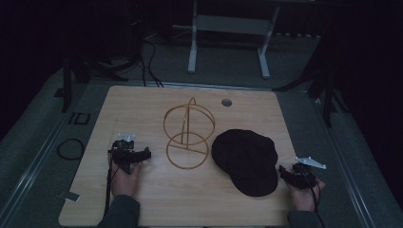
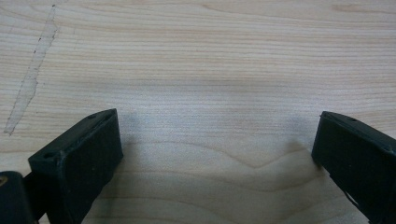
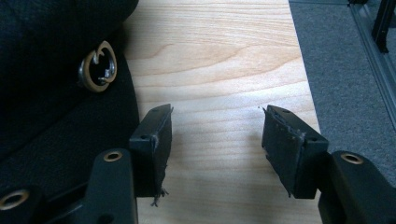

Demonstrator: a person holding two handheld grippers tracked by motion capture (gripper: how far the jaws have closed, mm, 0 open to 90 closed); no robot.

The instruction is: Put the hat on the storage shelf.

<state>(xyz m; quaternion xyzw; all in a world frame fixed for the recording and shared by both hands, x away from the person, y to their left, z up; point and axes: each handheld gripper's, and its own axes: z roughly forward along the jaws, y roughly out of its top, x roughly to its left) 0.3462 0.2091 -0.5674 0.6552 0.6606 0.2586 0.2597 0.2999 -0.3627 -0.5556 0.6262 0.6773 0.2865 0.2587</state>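
Both the left gripper (image 1: 129, 153) and right gripper (image 1: 295, 175) rest spread apart on the table (image 1: 142, 102), the cap (image 1: 247, 160) at nine o'clock of the right one.

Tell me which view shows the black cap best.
The high view: the whole black cap lies on the table, right of the wire stand, near the right gripper. The right gripper view catches part of its edge and a round metal emblem. The left gripper view shows bare wood.
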